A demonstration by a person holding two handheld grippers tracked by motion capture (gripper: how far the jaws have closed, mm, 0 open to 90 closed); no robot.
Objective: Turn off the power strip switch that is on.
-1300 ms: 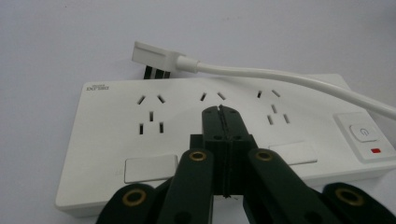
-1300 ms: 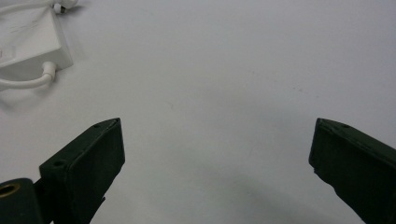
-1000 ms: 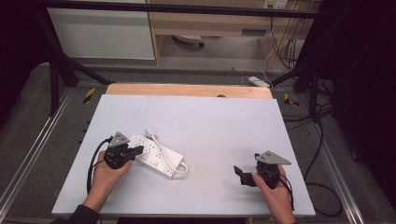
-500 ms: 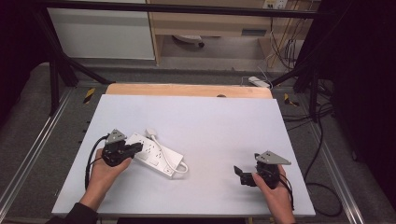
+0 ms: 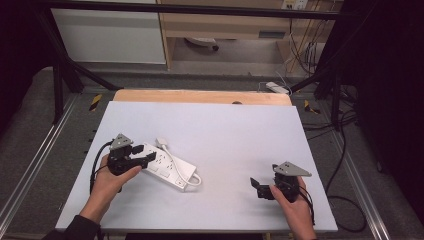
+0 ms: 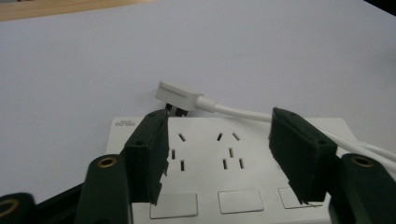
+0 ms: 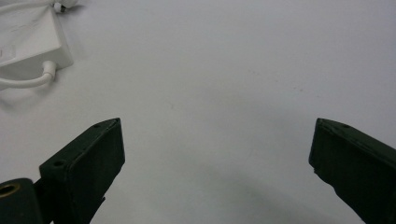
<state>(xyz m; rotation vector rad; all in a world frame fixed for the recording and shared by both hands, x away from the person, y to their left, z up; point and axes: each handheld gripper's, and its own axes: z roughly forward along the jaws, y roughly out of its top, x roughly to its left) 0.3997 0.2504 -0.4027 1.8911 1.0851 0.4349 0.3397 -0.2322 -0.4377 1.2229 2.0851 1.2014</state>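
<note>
The left gripper (image 6: pixel 217 158), its jaws just opening, straddles the power strip (image 6: pixel 224 186) unclenched beside the plug (image 6: pixel 180 95), while the right gripper (image 7: pixel 217 172) gapes over the bare table (image 7: pixel 233 70).

left gripper (image 5: pixel 145 159): held low over the near-left end of the power strip (image 5: pixel 167 167), jaws just opened, pads apart and pressed on nothing | right gripper (image 5: pixel 256 186): held well to the right of the power strip, jaws spread wide, nothing gripped | forearms: brought in from the near edge
</note>
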